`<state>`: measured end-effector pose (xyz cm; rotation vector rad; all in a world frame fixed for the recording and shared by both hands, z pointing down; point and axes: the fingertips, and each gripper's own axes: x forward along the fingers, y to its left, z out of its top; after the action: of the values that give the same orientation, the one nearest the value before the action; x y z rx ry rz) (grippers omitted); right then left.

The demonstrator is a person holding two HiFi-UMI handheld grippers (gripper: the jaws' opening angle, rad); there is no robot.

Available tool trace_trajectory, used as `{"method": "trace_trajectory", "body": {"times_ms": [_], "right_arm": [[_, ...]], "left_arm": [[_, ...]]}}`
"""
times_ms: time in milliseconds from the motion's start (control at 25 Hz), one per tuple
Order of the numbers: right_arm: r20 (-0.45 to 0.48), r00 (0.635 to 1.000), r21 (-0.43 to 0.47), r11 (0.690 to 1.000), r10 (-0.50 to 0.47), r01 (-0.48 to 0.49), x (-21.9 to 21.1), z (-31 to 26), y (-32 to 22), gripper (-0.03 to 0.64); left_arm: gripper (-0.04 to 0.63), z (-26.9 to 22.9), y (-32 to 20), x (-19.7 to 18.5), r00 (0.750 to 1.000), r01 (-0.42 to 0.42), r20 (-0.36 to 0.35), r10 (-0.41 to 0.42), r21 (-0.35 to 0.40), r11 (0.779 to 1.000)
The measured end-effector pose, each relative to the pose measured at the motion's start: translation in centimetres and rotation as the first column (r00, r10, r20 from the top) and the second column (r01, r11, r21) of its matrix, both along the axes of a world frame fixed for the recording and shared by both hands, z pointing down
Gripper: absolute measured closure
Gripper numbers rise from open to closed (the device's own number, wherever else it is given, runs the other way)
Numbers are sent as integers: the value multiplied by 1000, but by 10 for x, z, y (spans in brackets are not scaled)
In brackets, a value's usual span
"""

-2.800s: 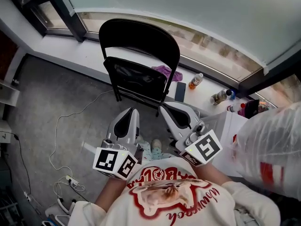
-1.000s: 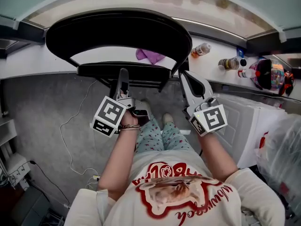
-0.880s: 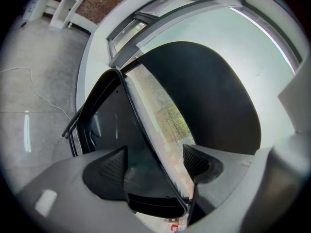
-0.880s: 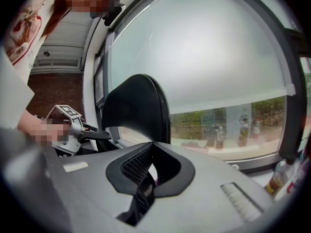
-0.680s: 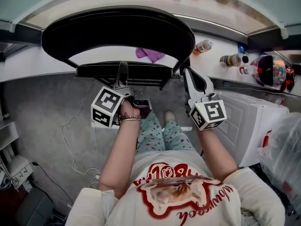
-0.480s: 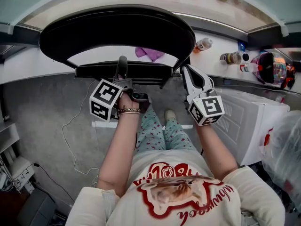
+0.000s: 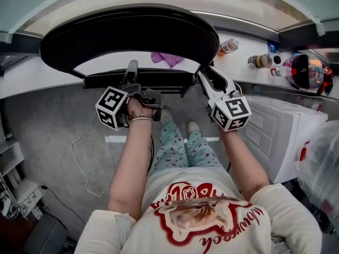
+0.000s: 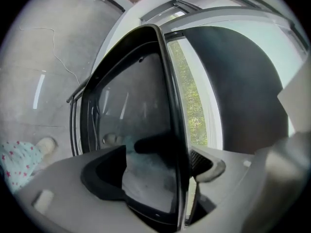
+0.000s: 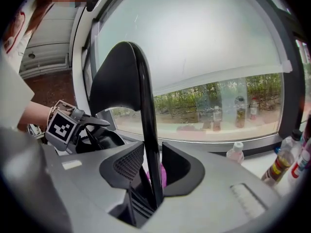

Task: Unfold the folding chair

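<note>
1. Position. The left gripper (image 7: 130, 72) and right gripper (image 7: 210, 75) are both at the folding chair (image 7: 132, 46). The chair stands on the grey floor (image 7: 53, 126), hard against the edge of the white window ledge (image 7: 29, 83).

2. Left gripper. Its jaws straddle the front rim of the seat (image 8: 136, 120). From the left gripper view I read them as pinching that rim, but the glossy panel hides one pad, so I treat the grip as probable, not confirmed.

3. Right gripper. Its jaws have just been opening and now stand spread. The side tube (image 9: 146, 120) of the backrest (image 7: 127, 33) runs between the pads (image 9: 127, 165) with a gap on each side. Nothing is clamped.

4. Step in hand. I judge this as late in the unfolding: the right side is letting go of the frame while the left steadies the seat. From overhead I cannot tell whether the seat is fully down.

5. Next move. Draw the right gripper straight back off the tube without snagging it. Then press the seat to its stop and release the left.

6. Beyond the chair. A purple cloth (image 7: 164, 58) and bottles (image 7: 229, 46) lie on the ledge, clear of the work.
</note>
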<state>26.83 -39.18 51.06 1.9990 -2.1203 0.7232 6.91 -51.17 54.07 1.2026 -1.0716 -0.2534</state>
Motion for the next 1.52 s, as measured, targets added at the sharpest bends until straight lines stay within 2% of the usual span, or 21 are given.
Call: {"method": "trace_trajectory", "body": {"times_ms": [240, 400, 560, 760, 1040, 1280, 1520], "right_arm": [[18, 998, 10, 998, -56, 55, -5, 7, -9, 480], [22, 997, 11, 997, -72, 72, -5, 10, -13, 482], [22, 997, 5, 997, -71, 71, -4, 12, -15, 489], [76, 993, 12, 996, -89, 88, -4, 11, -14, 491], [66, 990, 2, 992, -124, 124, -7, 16, -12, 499], [75, 988, 9, 991, -133, 133, -9, 20, -7, 500], [83, 982, -11, 985, -170, 171, -12, 26, -3, 502]], "left_arm": [[235, -3, 0, 4, 996, 4, -90, -3, 12, 1000], [236, -2, 0, 4, 995, -25, -94, 26, 14, 1000], [236, -3, 7, -1, 995, -8, -102, 12, 35, 999], [238, -6, 17, -7, 993, -10, -117, 17, 62, 998], [252, -9, 45, -24, 987, -25, -153, 40, 102, 994], [301, -10, 71, -41, 990, -12, -137, 29, 120, 993], [363, -9, 102, -62, 997, 12, -73, -4, 113, 994]]}}
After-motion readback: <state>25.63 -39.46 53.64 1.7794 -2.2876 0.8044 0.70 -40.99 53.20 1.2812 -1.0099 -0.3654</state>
